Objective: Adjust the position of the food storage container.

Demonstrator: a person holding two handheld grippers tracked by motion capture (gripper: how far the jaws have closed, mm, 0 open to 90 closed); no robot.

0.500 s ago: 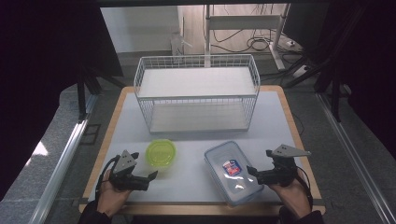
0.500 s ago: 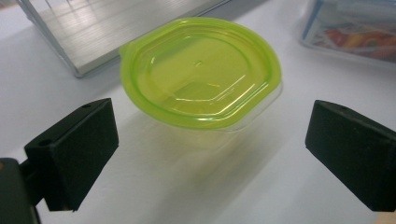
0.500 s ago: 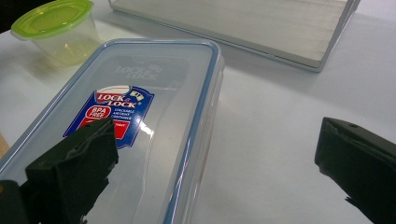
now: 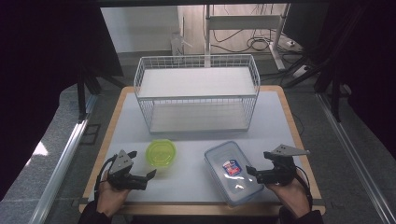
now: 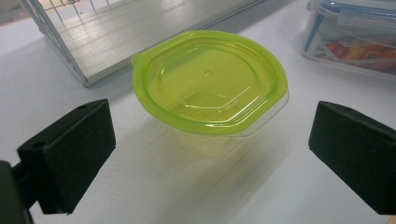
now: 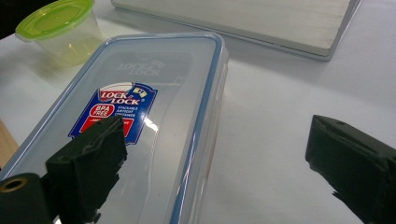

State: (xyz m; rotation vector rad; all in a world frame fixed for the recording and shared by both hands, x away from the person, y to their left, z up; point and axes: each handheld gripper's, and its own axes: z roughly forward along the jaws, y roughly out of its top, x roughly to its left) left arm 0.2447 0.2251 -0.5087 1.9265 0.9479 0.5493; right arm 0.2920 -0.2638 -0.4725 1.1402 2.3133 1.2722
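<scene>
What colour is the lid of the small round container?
The lid is translucent yellow-green; the left gripper view shows it best.

The clear lid of the rectangular food box (image 6: 140, 126) carries a red, white and blue sticker (image 6: 114, 114) reading "LOCK & LOCK", with "BPA FREE" in a red oval and "STACKABLE AIRTIGHT CONTAINER" in small print beside it. Above the sticker, "LOCK & LOCK" is also moulded faintly into the lid's plastic.
</scene>
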